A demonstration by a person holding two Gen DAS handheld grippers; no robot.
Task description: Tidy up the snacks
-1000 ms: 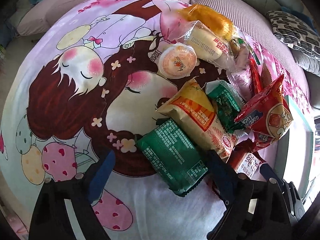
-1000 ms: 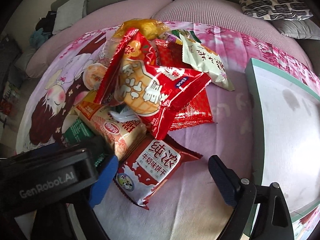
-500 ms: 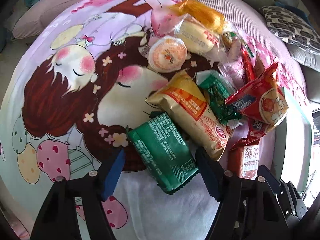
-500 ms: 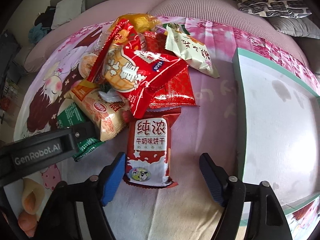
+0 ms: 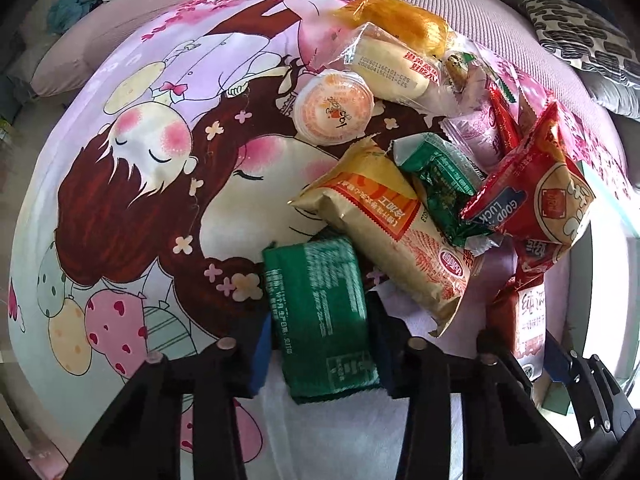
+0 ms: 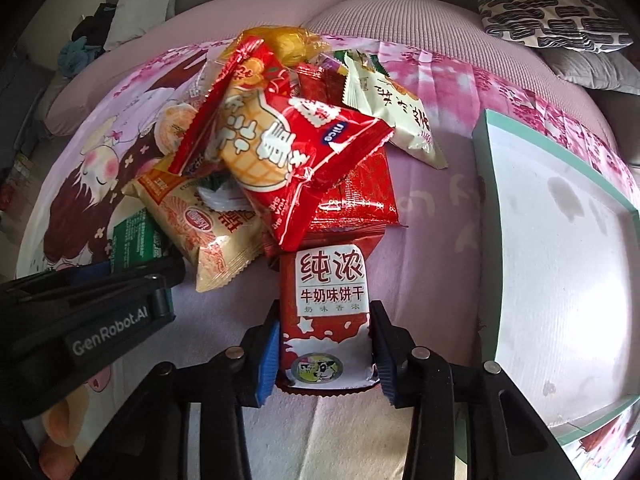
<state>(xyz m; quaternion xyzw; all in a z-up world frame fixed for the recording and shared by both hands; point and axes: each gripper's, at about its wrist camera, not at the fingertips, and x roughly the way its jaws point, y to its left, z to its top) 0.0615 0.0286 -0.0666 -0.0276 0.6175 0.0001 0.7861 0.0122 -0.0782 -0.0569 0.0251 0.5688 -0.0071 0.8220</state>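
A cartoon-printed sheet (image 5: 168, 184) is spread over a pink sofa (image 6: 400, 20), a patterned cushion (image 6: 552, 16) at far right. The green packet (image 5: 320, 316) is clamped by the left gripper (image 5: 320, 344), the red biscuit packet (image 6: 324, 312) by the right gripper (image 6: 324, 352), beside a white tray (image 6: 560, 280)

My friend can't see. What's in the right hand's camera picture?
The right gripper squeezes a red milk biscuit pack on a cartoon blanket. A snack pile sits behind it, and a white tray lies to the right.
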